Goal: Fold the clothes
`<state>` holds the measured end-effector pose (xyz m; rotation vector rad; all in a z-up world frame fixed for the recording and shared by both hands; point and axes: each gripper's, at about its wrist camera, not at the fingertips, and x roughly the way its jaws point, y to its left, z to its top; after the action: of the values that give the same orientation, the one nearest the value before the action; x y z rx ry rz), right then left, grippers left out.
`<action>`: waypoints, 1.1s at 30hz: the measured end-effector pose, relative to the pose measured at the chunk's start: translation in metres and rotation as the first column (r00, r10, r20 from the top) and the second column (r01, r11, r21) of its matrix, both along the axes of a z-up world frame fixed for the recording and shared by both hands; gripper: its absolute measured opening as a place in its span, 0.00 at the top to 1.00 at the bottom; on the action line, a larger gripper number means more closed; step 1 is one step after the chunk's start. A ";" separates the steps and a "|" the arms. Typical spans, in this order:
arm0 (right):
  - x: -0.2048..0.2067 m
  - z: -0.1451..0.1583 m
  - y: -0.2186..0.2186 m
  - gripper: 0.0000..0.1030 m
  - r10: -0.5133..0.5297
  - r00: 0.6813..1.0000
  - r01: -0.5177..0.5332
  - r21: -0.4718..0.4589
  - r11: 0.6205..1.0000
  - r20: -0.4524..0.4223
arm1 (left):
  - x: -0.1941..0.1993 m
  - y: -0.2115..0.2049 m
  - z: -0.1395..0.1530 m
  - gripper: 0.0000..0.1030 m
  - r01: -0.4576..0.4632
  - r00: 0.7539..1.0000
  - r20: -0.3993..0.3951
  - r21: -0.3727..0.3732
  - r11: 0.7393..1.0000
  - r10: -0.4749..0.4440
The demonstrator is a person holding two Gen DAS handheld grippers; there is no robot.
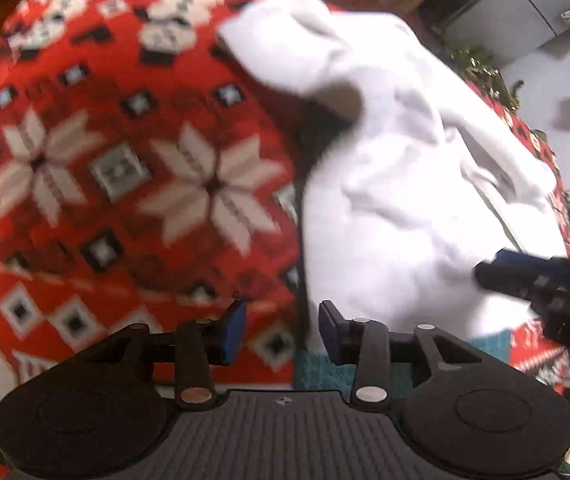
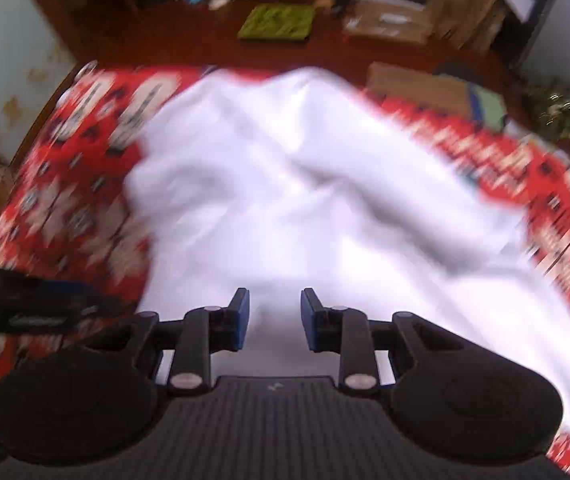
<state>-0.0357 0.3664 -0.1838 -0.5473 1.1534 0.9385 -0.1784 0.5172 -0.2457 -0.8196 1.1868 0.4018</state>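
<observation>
Cloth: we see a red snowflake-patterned tablecloth (image 1: 117, 168) covering the table.
Left gripper (image 1: 281, 330): jaws spread, nothing between them; we note it hovers over the garment's left edge.
Garment: white garment (image 2: 305, 200) lies crumpled on the cloth, right of centre.
Right gripper (image 2: 275, 318): jaws apart, empty, above the white fabric.

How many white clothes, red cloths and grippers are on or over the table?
White clothes: 1
Red patterned tablecloth: 1
Grippers: 2, the left gripper and the right gripper, both open and empty
Total: 4
</observation>
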 end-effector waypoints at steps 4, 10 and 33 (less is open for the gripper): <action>-0.040 -0.003 -0.007 0.69 0.010 1.000 -0.010 -0.024 1.000 -0.010 | -0.001 -0.007 -0.013 0.66 0.018 1.000 0.022 -0.068 0.998 -0.017; -0.050 -0.006 -0.031 0.67 -0.074 0.996 0.072 -0.026 0.997 -0.051 | 0.003 -0.023 -0.017 0.65 -0.044 0.998 0.042 -0.047 0.998 0.046; 0.002 0.001 -0.095 0.66 -0.144 0.985 0.147 0.023 0.989 -0.096 | -0.024 -0.020 0.031 0.84 -0.189 0.947 -0.203 0.275 0.943 0.249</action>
<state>-0.0338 0.2714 -0.1832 -0.3921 1.2452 0.8611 -0.2021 0.4974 -0.2149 -0.6972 1.2336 0.8377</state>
